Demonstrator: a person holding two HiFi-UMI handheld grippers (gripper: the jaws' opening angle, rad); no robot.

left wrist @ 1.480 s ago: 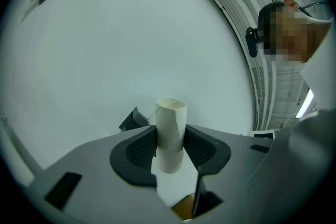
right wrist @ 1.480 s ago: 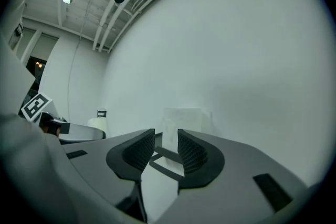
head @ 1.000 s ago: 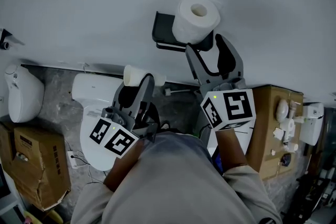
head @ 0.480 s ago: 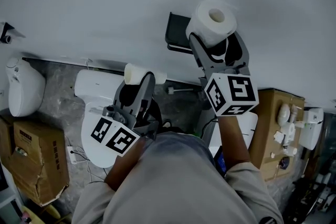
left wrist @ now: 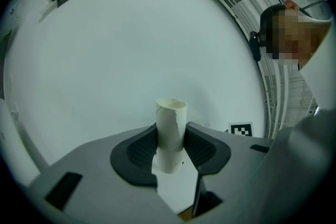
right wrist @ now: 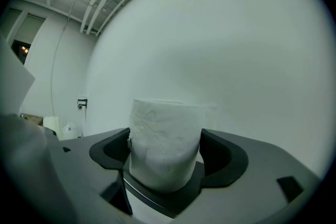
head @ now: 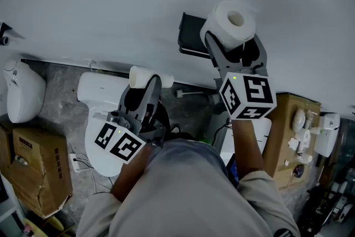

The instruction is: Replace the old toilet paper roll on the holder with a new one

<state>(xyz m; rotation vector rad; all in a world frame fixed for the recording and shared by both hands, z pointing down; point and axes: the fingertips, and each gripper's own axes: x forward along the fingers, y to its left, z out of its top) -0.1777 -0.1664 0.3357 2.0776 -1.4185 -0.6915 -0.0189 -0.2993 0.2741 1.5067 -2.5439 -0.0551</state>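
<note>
A full white toilet paper roll (head: 230, 22) stands at the right end of the black wall holder (head: 190, 36), its hole facing me. My right gripper (head: 234, 44) reaches up around it. Its jaws have just been opening and now stand wide, with the roll (right wrist: 165, 134) upright between them and undented. A dark curved ledge (right wrist: 157, 202) lies under the roll in the right gripper view (right wrist: 165, 152). Lower left, my left gripper (head: 143, 89) is shut on the empty cardboard tube (head: 145, 76). In the left gripper view (left wrist: 170, 147) the tube (left wrist: 170, 134) stands upright between the pads.
A white toilet (head: 102, 105) sits below the left gripper, with a white bin (head: 22, 94) further left. Cardboard boxes stand at the left (head: 39, 175) and at the right (head: 288, 125). The pale wall (head: 111, 8) fills the top. A square marker (left wrist: 240, 129) is stuck on it.
The right gripper's jaws have widened and moved up around the roll, which earlier sat beyond its fingertips. The left gripper still holds the tube and has hardly shifted.
</note>
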